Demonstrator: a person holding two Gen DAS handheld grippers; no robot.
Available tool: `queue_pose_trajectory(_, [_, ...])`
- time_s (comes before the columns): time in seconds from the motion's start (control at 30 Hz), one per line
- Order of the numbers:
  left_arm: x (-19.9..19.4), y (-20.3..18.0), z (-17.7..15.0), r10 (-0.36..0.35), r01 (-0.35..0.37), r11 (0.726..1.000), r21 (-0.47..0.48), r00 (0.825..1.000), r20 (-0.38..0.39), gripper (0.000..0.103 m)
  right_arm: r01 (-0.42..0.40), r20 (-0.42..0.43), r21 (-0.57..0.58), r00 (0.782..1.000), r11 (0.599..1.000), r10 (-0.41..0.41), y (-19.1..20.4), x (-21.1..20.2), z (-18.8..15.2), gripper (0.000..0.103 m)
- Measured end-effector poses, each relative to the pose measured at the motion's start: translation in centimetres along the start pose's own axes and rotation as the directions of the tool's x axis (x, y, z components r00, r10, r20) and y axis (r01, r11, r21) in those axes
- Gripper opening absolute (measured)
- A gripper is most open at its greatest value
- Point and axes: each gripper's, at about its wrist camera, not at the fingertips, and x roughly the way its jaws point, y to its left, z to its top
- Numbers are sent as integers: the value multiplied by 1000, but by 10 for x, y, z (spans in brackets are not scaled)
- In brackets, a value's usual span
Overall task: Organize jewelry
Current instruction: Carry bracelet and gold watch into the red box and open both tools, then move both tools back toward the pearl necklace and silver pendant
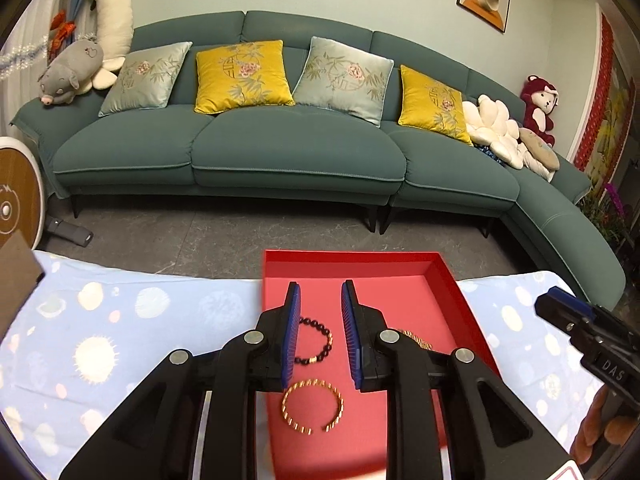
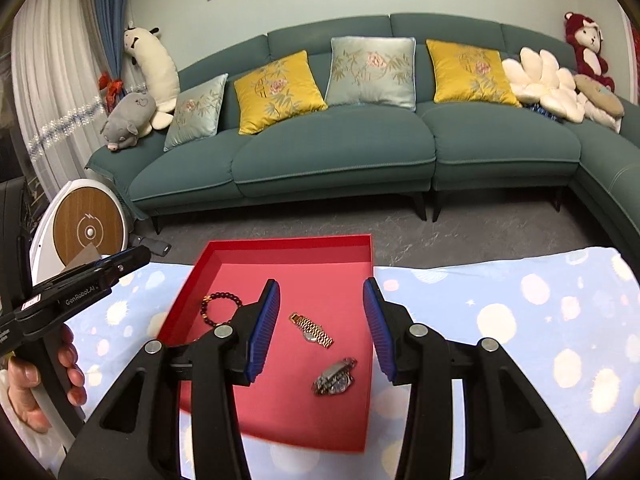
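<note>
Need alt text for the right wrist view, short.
An open right gripper hovers over a red tray on a blue patterned cloth; the tray holds a gold watch, a silver watch and a dark bead bracelet. The left gripper enters at the left edge, a teal sofa behind.

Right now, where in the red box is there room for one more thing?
The far half of the shallow red cardboard tray is bare, beyond the dark beaded bracelet and gold link watch. The near middle is crowded: silver metal watch, gold open bangle. The blue spotted cloth is also free.
</note>
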Motion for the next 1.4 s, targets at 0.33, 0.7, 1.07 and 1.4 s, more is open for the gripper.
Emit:
queue_pose_trajectory(0.33, [-113, -3, -53, -16, 16, 1000, 1, 1000, -13, 26, 7, 53, 1, 999, 1000, -7, 14, -120, -50, 42])
queue_pose_trajectory(0.7, [-145, -12, -156, -66, 63, 998, -27, 990, -124, 29, 35, -45, -26, 998, 999, -36, 19, -162, -146, 42])
queue_pose_trajectory(1.07, [-101, -72, -213, -151, 181, 976, 124, 964, -218, 49, 44, -117, 40, 992, 998, -39, 4, -146, -173, 42])
queue_pose_trajectory(1.4, [-57, -93, -232, -160, 223, 954, 201, 944, -289, 48, 33, -151, 52, 988, 998, -25, 1, -134, -176, 42])
